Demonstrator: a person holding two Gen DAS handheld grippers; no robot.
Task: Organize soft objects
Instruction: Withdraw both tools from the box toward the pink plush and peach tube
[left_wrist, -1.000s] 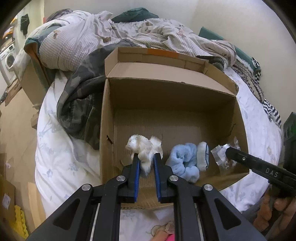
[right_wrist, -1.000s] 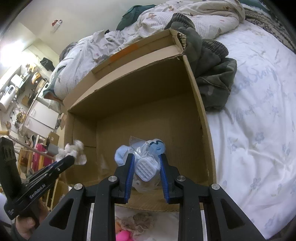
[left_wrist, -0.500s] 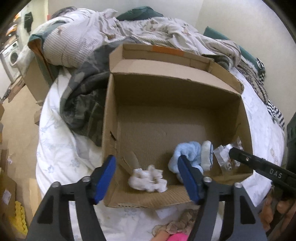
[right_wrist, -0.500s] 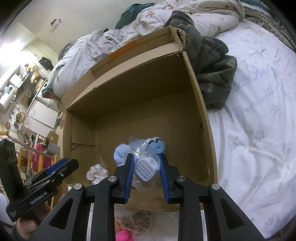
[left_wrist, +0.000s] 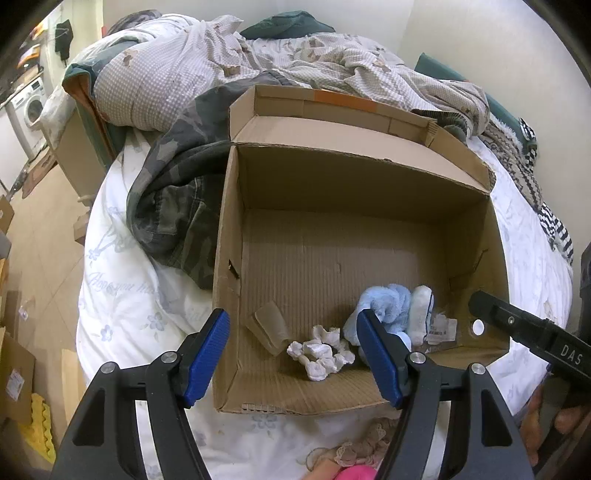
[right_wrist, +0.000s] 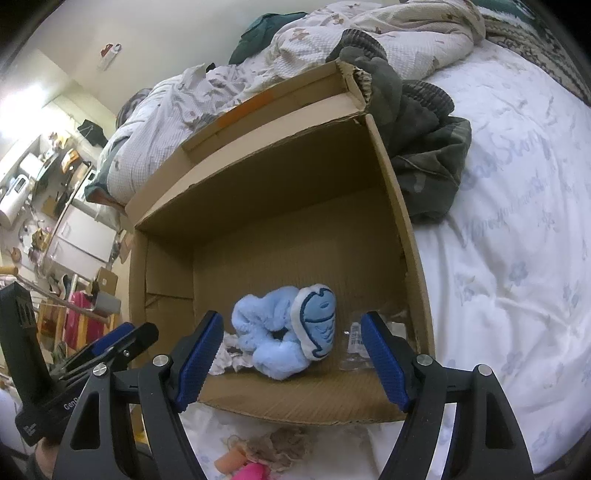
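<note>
Matt brown corrugated cardboard box (left_wrist: 369, 229), ribbed floor showing. Inside, a fluffy pale-blue plush scrunchie (right_wrist: 273, 332), a crinkly white cloth scrunchie (left_wrist: 321, 352) and a glossy clear plastic packet (right_wrist: 356, 343). Bed sheet (right_wrist: 517, 258) is smooth printed white cloth; tongs' pads (left_wrist: 207, 354) are ridged blue rubber.

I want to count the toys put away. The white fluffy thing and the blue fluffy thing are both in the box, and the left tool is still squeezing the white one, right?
Not quite. The left tool is open and holds nothing. The white fluffy thing lies loose on the floor of the box, beside the blue fluffy thing. The left wrist view shows it.
</note>
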